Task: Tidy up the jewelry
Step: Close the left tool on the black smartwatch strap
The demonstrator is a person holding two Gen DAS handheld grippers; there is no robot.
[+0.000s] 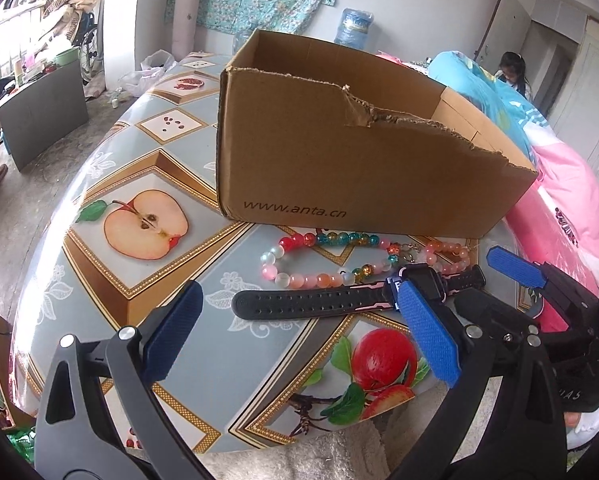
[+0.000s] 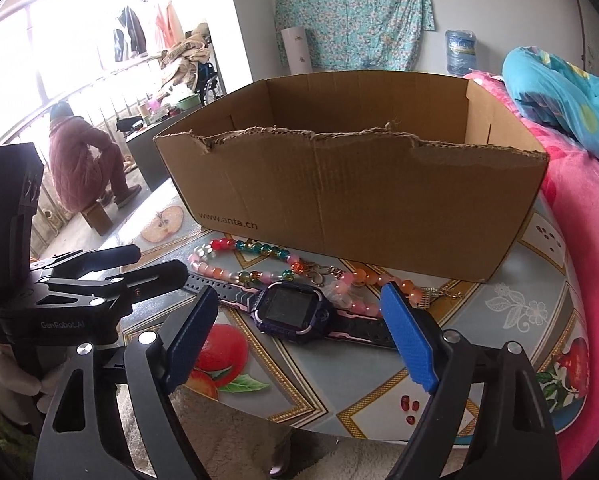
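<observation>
One watch (image 2: 295, 314) and two bead bracelets (image 1: 323, 256) lie before one cardboard box (image 2: 359, 200). Both the left gripper (image 1: 299, 332) and right gripper (image 2: 299, 340) gape wide, holding nothing.

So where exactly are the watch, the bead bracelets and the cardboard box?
watch (image 2: 289, 312): right wrist view, on its dark screen.
bead bracelets (image 1: 323, 279): left wrist view, on a pink bead.
cardboard box (image 2: 359, 196): right wrist view, on its front wall.
</observation>
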